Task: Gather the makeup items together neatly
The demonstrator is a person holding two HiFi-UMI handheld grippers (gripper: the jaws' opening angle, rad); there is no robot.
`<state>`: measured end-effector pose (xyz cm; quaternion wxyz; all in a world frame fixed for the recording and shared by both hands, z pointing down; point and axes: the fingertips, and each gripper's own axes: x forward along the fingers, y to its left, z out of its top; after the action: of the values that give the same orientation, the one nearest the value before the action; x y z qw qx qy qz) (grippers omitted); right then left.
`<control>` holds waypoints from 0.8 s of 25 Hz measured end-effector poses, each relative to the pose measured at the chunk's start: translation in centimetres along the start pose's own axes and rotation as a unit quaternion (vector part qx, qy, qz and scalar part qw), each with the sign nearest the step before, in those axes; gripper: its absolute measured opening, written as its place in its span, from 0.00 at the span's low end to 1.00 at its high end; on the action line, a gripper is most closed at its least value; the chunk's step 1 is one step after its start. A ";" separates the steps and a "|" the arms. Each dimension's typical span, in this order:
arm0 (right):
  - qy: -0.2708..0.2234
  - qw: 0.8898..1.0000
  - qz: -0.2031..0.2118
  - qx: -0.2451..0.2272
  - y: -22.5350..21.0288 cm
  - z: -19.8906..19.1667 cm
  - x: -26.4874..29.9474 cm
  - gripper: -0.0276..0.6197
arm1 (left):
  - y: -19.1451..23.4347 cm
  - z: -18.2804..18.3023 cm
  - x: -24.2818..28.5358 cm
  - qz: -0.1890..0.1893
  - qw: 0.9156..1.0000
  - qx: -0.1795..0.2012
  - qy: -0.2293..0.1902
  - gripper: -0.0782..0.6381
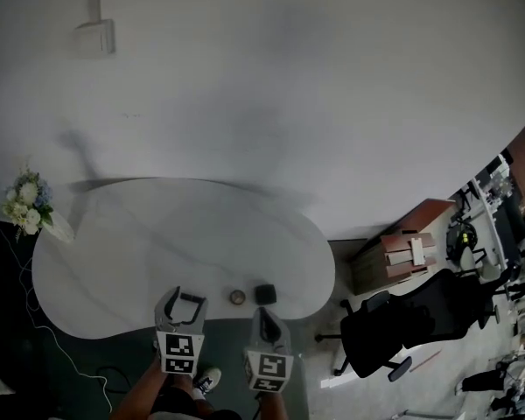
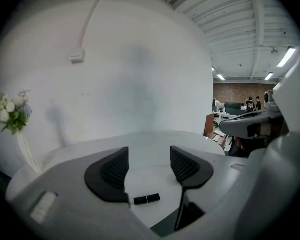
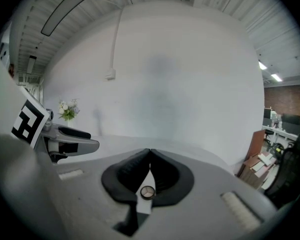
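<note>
Tube (image 2: pixel 147 199): short, black, slim, faint join near mid; lies flat on the white table (image 1: pixel 140 234) near its front edge, seen in the left gripper view low down in the gap between the pads, long axis running pad to pad. Not found in the head view, prob. hidden under L gripper (image 1: pixel 190 297). Compact (image 1: pixel 237 297): small, round, pale rim, lid split in segments, flat on the table. Box (image 1: pixel 264 294): dark, squarish, just right of the compact, narrow gap between; both well right of where the tube seems to be. L gripper jaws wide apart, nothing pinched, the tube below them and untouched. R gripper (image 1: pixel 262 311) jaws pressed together, empty; the compact shows on the table just under its tips. Step, by guess: compact + box look grouped already, the tube is the stray one, pick not yet made. Next move prob. wants L gripper to drop onto the tube, wrist turned so pads take its narrow sides rather than its ends, then set it down beside the compact w/o knocking either. Flowers (image 1: pixel 26 204) at the table's far left edge, out of the way.
</note>
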<state>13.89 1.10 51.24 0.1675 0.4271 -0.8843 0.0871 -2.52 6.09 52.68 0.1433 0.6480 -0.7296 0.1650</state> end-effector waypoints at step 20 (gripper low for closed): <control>-0.070 0.997 0.013 -0.029 4.2 5.2 -8.8 0.05 | 0.5 4.0 -11.6 0.016 0.998 0.027 -0.062 0.13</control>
<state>14.52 8.56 43.06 0.1165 0.4157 -0.9014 0.0334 -1.57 14.87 44.11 0.0774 0.6493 -0.7423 0.1466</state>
